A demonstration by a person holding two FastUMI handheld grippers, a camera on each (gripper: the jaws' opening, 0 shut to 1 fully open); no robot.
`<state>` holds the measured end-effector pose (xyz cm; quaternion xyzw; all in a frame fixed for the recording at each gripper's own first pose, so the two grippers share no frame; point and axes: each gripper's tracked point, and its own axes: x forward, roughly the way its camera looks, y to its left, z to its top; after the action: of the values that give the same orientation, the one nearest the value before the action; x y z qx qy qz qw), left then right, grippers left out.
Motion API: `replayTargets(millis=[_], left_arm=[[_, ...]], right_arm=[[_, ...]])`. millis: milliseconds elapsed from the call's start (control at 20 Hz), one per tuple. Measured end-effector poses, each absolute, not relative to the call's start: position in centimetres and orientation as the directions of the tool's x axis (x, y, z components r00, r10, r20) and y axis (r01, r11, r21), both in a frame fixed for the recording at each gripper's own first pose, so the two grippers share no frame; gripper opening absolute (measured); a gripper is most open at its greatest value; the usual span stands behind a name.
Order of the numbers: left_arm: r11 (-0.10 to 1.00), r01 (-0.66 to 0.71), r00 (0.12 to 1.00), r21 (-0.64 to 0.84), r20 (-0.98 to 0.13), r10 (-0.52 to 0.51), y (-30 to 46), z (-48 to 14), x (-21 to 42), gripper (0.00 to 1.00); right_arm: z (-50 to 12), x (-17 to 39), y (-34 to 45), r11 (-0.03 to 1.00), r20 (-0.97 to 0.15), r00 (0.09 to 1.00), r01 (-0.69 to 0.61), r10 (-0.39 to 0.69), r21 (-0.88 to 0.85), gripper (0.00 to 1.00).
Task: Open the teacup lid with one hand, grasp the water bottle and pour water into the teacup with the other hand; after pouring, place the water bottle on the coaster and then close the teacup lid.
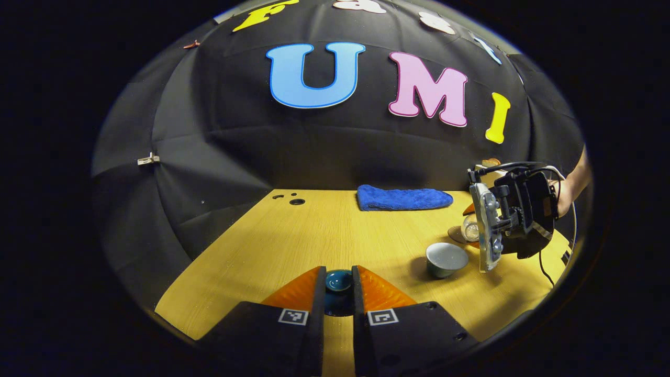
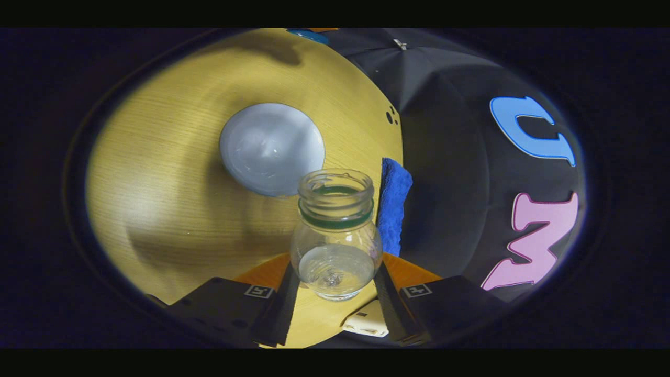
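My left gripper (image 1: pixel 338 273) is shut on the dark teal teacup lid (image 1: pixel 338 283), holding it by its knob low over the table's near edge. The teacup (image 1: pixel 446 259) stands uncovered to the right, pale grey inside. A person's hand holds my right gripper (image 1: pixel 492 230) just beyond it, rolled on its side. In the right gripper view that gripper (image 2: pixel 335 267) is shut on the clear water bottle (image 2: pixel 335 235), uncapped, with a green neck ring and some water inside. Its mouth points toward the teacup (image 2: pixel 272 149). I see no stream. A brown coaster (image 1: pixel 456 235) lies behind the cup.
A folded blue towel (image 1: pixel 403 199) lies at the back of the wooden table (image 1: pixel 314 235), also visible as the towel (image 2: pixel 395 204) past the bottle. A small white object (image 2: pixel 366 322) sits on the table under the right gripper. Small holes (image 1: pixel 296 201) mark the table's far left.
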<state>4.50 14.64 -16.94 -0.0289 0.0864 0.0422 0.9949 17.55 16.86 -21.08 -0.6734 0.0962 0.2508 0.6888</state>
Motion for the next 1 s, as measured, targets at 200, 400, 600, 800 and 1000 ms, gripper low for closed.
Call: replayTargets(millis=[200, 400, 600, 800, 1000], left_arm=[[0.995, -0.089, 0.982, -0.044, -0.170, 0.081, 14.5, -16.7, 4.5, 0.27], [0.995, -0.090, 0.983, -0.043, -0.163, 0.082, 14.3, -16.4, 4.6, 0.27], [0.995, -0.091, 0.985, -0.046, -0.152, 0.083, 14.0, -16.1, 4.7, 0.27], [0.993, -0.103, 0.983, -0.062, -0.160, 0.092, 14.2, -16.7, 4.6, 0.27], [0.990, -0.121, 0.981, -0.079, -0.162, 0.107, 14.6, -17.2, 4.3, 0.27]], right_arm=[[-21.1, 17.1, 16.9, -0.021, -0.486, 0.846, -0.493, 0.219, -0.870, 0.73], [-19.8, 17.0, 16.3, 0.053, -0.487, 0.851, -0.505, 0.198, -0.861, 0.73], [-16.8, 18.3, 16.2, -0.062, -0.399, 0.898, -0.395, 0.186, -0.917, 0.73], [-16.5, 19.0, 17.1, -0.130, -0.377, 0.903, -0.357, 0.204, -0.925, 0.73], [-16.9, 19.6, 18.3, -0.186, -0.365, 0.905, -0.329, 0.219, -0.926, 0.73]])
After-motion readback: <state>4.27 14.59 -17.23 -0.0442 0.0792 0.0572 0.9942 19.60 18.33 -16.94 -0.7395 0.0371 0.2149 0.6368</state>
